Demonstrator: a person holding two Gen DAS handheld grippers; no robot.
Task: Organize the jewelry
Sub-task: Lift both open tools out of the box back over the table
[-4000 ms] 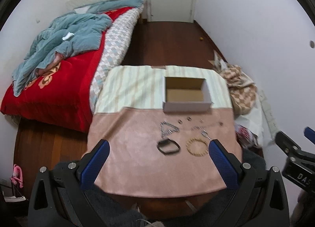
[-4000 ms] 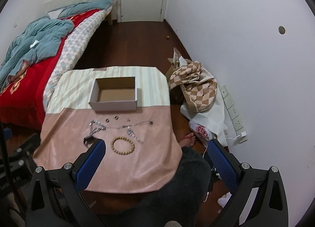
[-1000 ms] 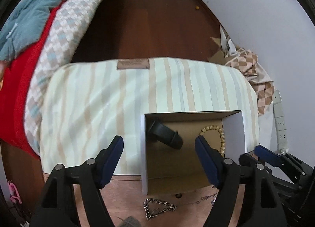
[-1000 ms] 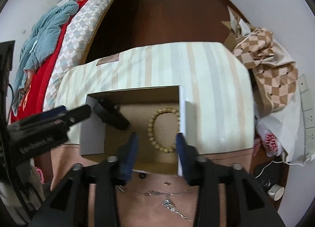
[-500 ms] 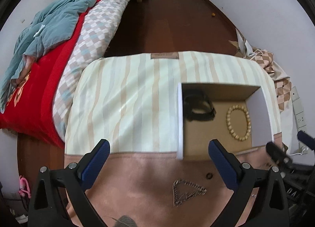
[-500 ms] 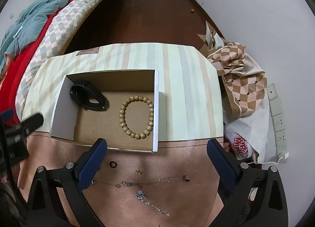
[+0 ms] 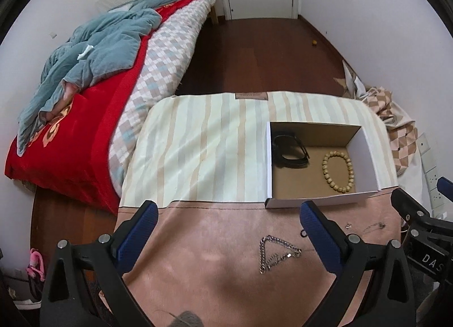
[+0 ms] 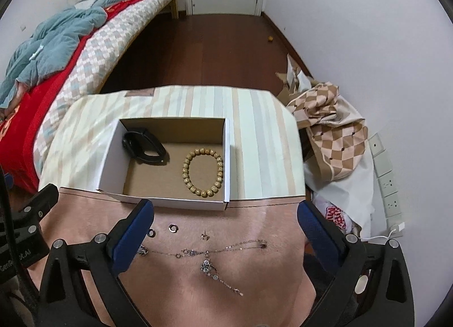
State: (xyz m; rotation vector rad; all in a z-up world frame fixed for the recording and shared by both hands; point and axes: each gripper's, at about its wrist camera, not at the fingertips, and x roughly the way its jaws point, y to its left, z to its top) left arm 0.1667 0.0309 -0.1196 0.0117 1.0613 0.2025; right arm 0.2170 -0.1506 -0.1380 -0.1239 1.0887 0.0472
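**Two pieces boxed, chains left on the cloth**

The cardboard box [image 8: 172, 157] sits where the striped cloth meets the pink cloth on the surface [image 8: 254, 284]. Inside it, the black band [image 8: 144, 148] lies against the left wall and the beaded bracelet [image 8: 202, 172] lies near the right wall, the two apart.

In front of the box's near edge, on the pink cloth, lie two small rings [image 8: 172, 228], a stud [image 8: 204, 236], the thin necklace [image 8: 209, 250] and the pendant chain [image 8: 215, 269]. The heavier link chain [image 7: 276, 253] lies further left of these.

The left hand-held gripper [image 7: 235, 230] and right hand-held gripper [image 8: 226, 225] both hover spread wide over the pink cloth, gripping nothing (bare cloth lies between each pair of fingers).

A second ago both were over the box, the right one's fingers nearly closed; four seconds ago the band and bracelet lay out on the cloth.
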